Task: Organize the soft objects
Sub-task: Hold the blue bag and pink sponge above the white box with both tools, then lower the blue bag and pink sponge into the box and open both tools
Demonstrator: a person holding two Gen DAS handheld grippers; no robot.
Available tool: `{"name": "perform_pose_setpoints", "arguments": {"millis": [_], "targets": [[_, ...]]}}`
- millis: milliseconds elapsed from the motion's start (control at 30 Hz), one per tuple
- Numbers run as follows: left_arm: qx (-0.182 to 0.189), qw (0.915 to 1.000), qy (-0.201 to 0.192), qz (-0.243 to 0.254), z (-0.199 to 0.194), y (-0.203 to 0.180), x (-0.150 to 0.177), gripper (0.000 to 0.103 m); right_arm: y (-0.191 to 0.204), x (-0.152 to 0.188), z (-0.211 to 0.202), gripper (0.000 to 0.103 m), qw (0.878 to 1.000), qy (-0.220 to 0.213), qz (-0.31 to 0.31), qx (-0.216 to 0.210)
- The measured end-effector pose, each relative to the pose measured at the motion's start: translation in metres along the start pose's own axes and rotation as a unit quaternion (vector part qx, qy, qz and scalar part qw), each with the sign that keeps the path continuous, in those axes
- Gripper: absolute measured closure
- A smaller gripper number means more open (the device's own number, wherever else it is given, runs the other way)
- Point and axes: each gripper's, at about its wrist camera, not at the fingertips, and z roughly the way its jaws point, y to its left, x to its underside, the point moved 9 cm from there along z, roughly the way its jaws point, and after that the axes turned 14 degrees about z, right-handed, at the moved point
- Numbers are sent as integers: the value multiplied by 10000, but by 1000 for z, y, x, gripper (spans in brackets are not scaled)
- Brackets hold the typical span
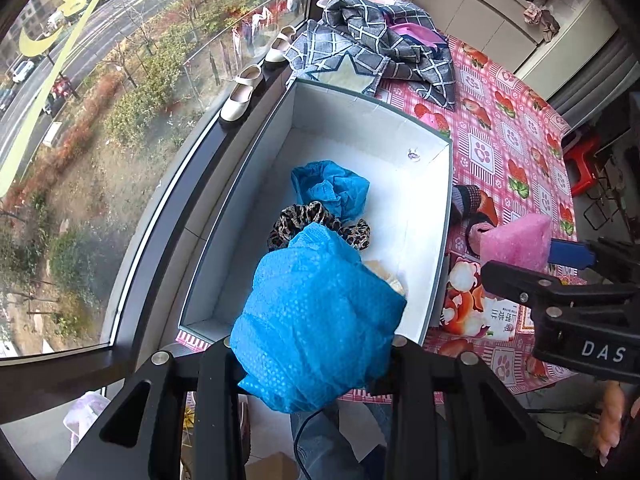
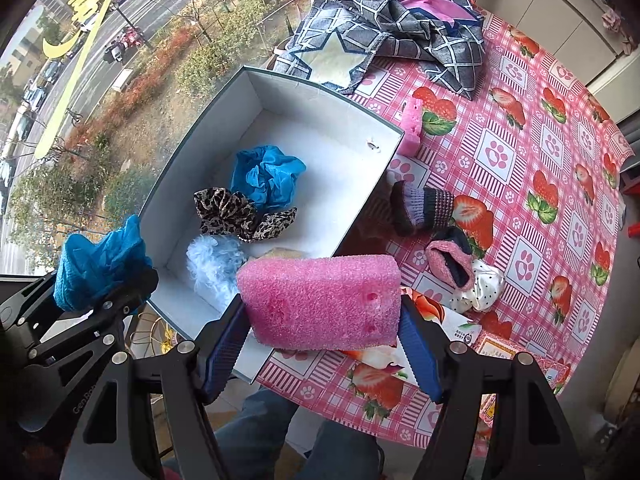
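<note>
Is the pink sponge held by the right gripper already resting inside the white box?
No, the pink sponge sits clamped in the right gripper, above the near edge of the white box.

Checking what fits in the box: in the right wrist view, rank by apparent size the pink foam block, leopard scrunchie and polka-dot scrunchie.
1. pink foam block, though it is nearest the camera, so enlarged
2. leopard scrunchie
3. polka-dot scrunchie

Matt white cardboard box (image 2: 340, 128), porous pink foam block (image 2: 320, 300), crinkled blue nonwoven cover (image 1: 316, 320), glossy printed tablecloth (image 2: 520, 160)
</note>
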Motion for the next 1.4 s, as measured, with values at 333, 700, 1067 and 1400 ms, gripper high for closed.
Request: {"name": "perform_pose_setpoints", "arguments": {"millis": [333,700,1067,1400], "targets": [[41,9992,387,-1,26,-3,9,67,11,-3,13,30,9998,184,-9,-76],[120,9978,644,-45,45,-4,17,67,20,-3,28,30,9992,373,-68,-102],[250,9965,793,-18,61,-15,15,67,10,-10,39,30,9989,463,-40,-33],[260,9950,948,-147,73,-11,24,67,17,-12,53,30,9980,590,-204,-43]]}}
